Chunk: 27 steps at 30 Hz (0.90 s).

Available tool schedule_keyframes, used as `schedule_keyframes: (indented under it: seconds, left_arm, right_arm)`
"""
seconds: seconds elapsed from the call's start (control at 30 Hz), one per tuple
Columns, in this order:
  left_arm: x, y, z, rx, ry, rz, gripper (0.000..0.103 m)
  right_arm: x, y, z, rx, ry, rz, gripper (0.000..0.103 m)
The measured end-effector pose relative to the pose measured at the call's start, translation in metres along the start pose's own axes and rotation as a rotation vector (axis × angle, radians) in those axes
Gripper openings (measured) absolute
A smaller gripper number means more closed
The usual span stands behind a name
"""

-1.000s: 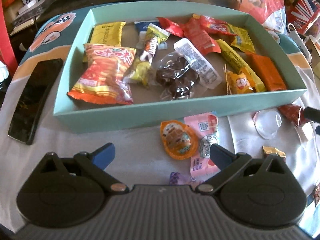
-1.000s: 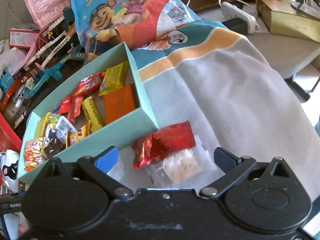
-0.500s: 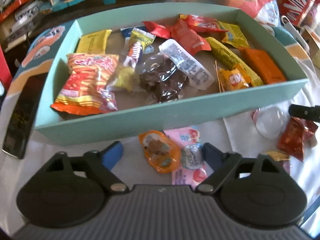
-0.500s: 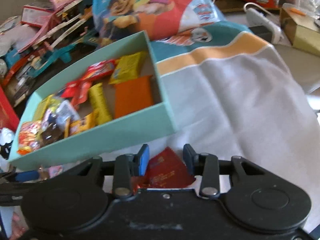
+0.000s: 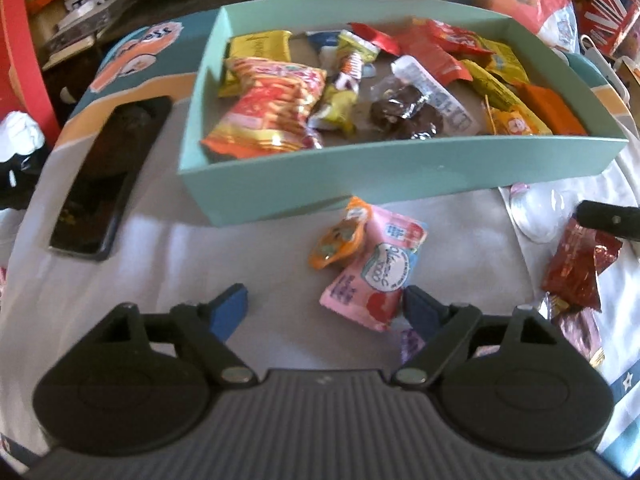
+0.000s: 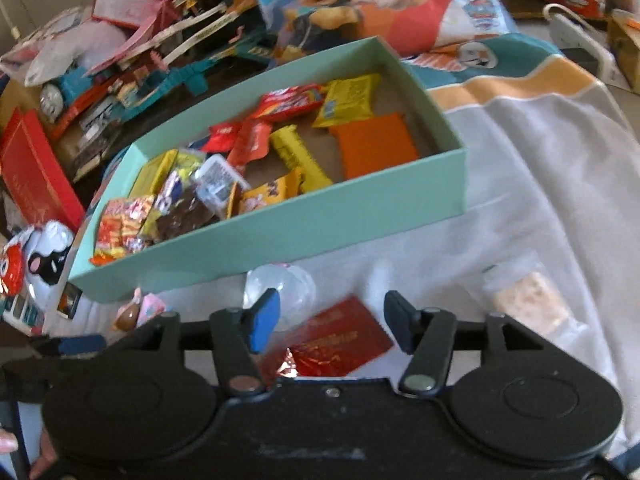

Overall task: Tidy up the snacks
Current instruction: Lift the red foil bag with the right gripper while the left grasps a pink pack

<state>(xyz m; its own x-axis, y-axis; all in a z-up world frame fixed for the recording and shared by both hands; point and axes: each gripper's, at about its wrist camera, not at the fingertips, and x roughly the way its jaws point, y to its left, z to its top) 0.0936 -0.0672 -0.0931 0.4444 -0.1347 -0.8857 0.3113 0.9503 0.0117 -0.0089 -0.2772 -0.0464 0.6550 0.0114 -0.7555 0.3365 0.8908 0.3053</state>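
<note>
A shallow mint-green cardboard box point(image 5: 400, 172) is holding mixed snack packets. The left gripper point(image 5: 324, 308) is opening beside a pink pouch point(image 5: 372, 276); the right gripper point(image 6: 330, 320) is opening around a red foil packet point(image 6: 340, 340) on the cloth.

Lower centre: right gripper point(image 6: 328, 322), jaws opening, straddles a red snack packet point(image 6: 340, 342); teal box point(image 6: 320, 228) sits above.

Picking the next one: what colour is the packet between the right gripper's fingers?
Red, with gold print and a shiny foil end; clearest in the right wrist view.
</note>
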Motion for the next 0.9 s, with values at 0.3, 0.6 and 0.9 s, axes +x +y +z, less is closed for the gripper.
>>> schedule_keyframes:
  seconds: [0.3, 0.6, 0.9]
  left_arm:
    - [-0.004, -0.013, 0.007, 0.041, 0.002, -0.166, 0.054]
    - [-0.013, -0.02, -0.004, 0.044, 0.005, -0.212, 0.042]
    - [-0.021, -0.032, 0.008, 0.081, -0.057, -0.159, 0.056]
  right_arm:
    - [-0.023, -0.013, -0.009, 0.076, 0.021, -0.034, 0.063]
    - [0.005, 0.023, -0.015, 0.032, 0.083, -0.055, 0.066]
    - [0.0, 0.029, -0.026, -0.066, 0.046, -0.067, 0.036]
